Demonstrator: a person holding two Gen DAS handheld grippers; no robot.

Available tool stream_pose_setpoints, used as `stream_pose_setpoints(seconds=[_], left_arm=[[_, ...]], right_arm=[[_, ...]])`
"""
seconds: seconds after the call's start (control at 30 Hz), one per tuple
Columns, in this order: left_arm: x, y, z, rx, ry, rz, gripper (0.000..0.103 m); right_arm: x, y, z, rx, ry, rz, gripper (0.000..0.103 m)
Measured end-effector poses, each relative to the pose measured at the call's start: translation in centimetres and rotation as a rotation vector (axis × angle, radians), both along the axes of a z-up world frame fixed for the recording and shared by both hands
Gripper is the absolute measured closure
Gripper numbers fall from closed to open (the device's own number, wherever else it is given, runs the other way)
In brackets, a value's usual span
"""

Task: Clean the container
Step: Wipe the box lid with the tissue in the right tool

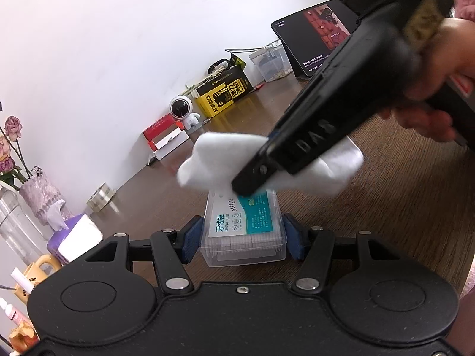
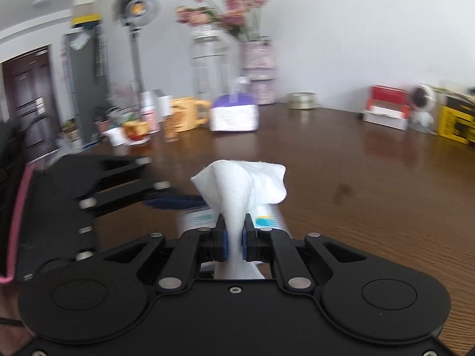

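left gripper clamps the clear dental floss container by its sides, above the wooden table. right gripper pinches a white wipe against the lid's far end. best practice: firm clamp, light strokes across the label.

Both wrist cams sit close, looking along their claws. Left faces the wall; right faces the flowers. Shared: white cloth, floss box.

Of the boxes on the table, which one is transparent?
The dental floss box, clamped in the left gripper. Its walls are clear; the yellow box and red-white box by the wall are opaque.
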State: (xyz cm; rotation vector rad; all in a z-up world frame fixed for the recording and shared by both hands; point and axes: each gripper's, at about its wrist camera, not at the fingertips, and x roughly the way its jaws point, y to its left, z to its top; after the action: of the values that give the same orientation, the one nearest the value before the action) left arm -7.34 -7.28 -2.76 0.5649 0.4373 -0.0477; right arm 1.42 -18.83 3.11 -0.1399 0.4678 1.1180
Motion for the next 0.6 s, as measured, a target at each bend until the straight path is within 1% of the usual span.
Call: stream_pose_setpoints(seconds=[0.1,0.43,0.5,0.6], left_arm=[[0.0,-0.1,0.0,0.001,-0.001,-0.002,0.045],[-0.1,-0.1,0.0,0.0,0.0,-0.007,0.045],[-0.1,-0.2,0.0,0.002,0.0,-0.008,0.045],[0.0,0.0,0.1,0.002,0.0,-0.008,0.045]], right_arm=[[0.5,0.0,0.0,-0.002,0.005,-0.03,0.094],[-2.3,0.7,0.0,-0.003,-0.004,0.14,0.094],[-2.5,0.8,0.1,-0.006,-0.007,0.155,0.094],[-2.2,0.6,0.2,0.001,-0.003,0.139,0.094]])
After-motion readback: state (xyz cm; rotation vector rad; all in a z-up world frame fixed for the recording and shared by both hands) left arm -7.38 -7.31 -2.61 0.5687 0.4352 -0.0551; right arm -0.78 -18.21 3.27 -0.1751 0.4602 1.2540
